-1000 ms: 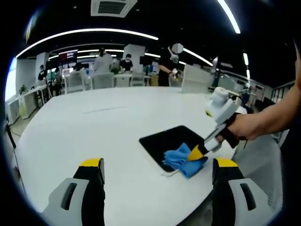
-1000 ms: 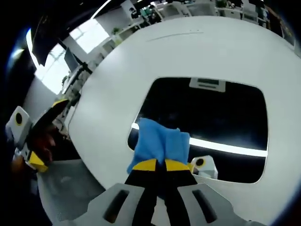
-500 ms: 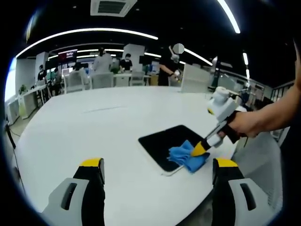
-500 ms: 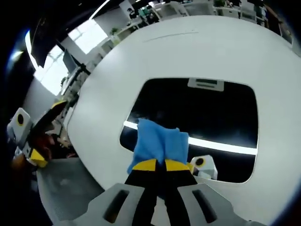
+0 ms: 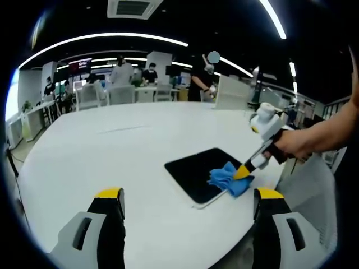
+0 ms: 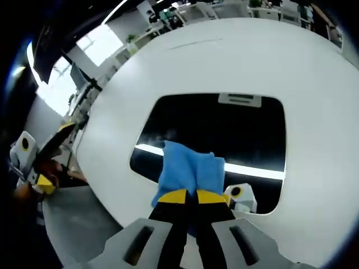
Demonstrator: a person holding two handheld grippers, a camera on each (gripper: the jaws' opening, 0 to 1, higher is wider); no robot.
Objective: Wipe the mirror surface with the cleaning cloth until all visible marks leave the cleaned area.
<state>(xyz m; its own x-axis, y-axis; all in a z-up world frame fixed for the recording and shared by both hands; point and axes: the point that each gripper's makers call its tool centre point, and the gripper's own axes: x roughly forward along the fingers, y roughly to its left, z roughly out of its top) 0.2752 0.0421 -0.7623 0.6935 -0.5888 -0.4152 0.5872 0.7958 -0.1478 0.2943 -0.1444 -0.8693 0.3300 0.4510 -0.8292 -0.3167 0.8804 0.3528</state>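
The left gripper view looks across a wide white worktop [image 5: 112,151] from low over its near edge, with the left tongs [image 5: 188,196] spread wide, their two yellow-tipped jaws far apart and nothing between them. From this side the mirror [image 5: 199,174] reads as a flat black slab with rounded corners lying near the right edge of the worktop. The right tongs [image 5: 242,173] come in from the right, held by a person's hand [image 5: 294,147], and press a blue cleaning cloth [image 5: 229,178] down on the mirror's near right corner. Beyond the worktop, people stand among desks and chairs under long ceiling light strips.

The right gripper view looks steeply down along the right tongs [image 6: 185,196], whose jaws are pressed together on the cleaning cloth [image 6: 188,171]. Here the mirror [image 6: 224,134] shows what the other view does not: its dark surface reflects a bright light strip running across it just beyond the cloth, a ceiling vent near its far edge, and part of the gripper beside the cloth. The cloth is bunched in soft folds, lying on the mirror's near edge. No marks can be made out on the glass. At the left edge of this view, off the worktop [image 6: 168,73], the left tongs [image 6: 42,162] appear small; their jaw state cannot be told from here.
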